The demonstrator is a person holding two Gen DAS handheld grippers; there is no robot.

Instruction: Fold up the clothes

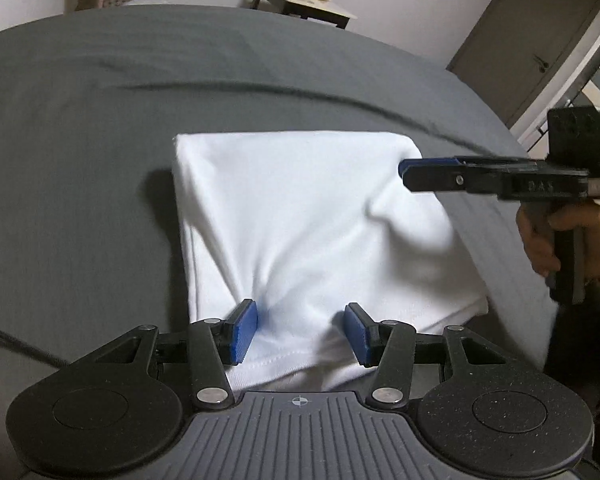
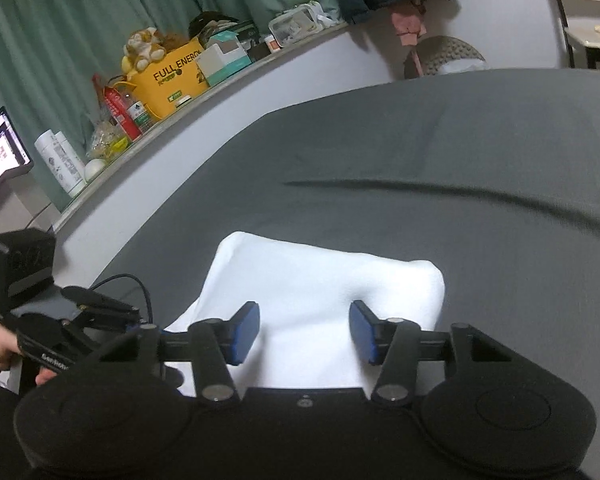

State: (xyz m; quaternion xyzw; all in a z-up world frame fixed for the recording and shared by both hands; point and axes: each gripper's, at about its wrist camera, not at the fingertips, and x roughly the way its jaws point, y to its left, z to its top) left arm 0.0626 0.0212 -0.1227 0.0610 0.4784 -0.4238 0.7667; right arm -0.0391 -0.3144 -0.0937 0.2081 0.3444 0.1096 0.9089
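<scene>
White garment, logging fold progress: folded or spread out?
Folded: the white garment lies as a compact rectangle with layered hems at its near edge on the grey bed.

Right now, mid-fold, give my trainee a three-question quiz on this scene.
1. True or false: the left gripper has its fingers shut on the white garment.
2. What does the folded garment lie on: (a) wooden table, (b) grey bedsheet, (c) floor?
3. In the left wrist view, on which side of the garment does the right gripper come in?

Key: 1. False; its fingers are open, with the near hem between them. 2. b. 3. From the right, over the far right corner.
</scene>
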